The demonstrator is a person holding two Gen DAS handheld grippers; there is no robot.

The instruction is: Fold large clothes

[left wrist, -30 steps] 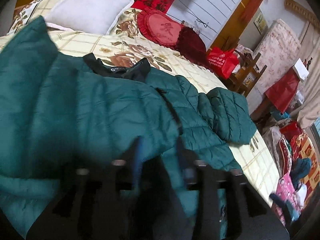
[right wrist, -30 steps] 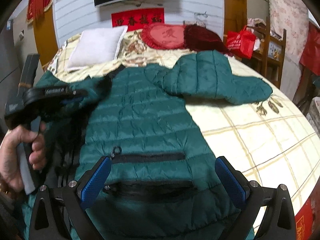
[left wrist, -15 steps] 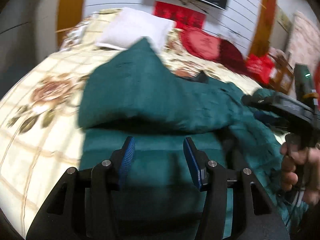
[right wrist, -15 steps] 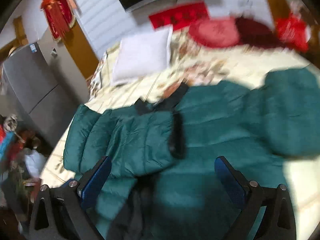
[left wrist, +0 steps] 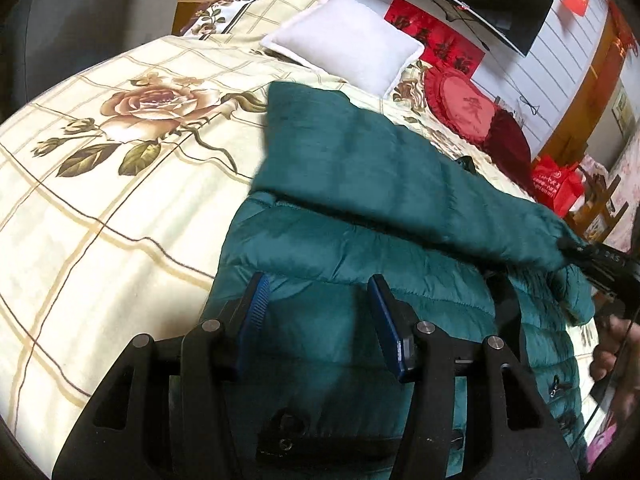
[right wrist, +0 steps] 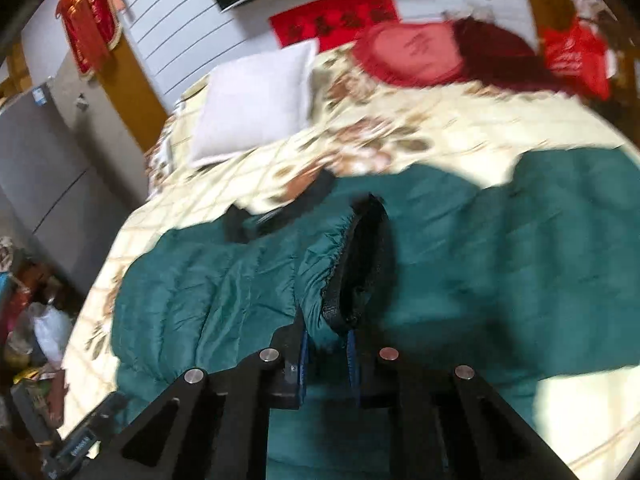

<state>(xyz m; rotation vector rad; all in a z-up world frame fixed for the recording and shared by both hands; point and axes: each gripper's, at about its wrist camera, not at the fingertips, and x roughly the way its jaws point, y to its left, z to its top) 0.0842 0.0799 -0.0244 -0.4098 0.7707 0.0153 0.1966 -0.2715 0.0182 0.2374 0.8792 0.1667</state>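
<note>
Since a second ago the right hand-held gripper (right wrist: 326,354), then wide open over the jacket (left wrist: 360,248), has closed on the cuff (right wrist: 352,264) of the left sleeve (left wrist: 384,168) and drawn it across the body. The left hand-held gripper (left wrist: 318,316) hangs part open, holding nothing, just above the jacket's hem. The jacket lies on the bed (left wrist: 100,208), collar toward the pillow (left wrist: 344,40). The sleeve's long axis runs from the pillow side to the right gripper, which is nearer the cuff. The right view alone shows the pinch; the left view shows the sleeve's full run.
</note>
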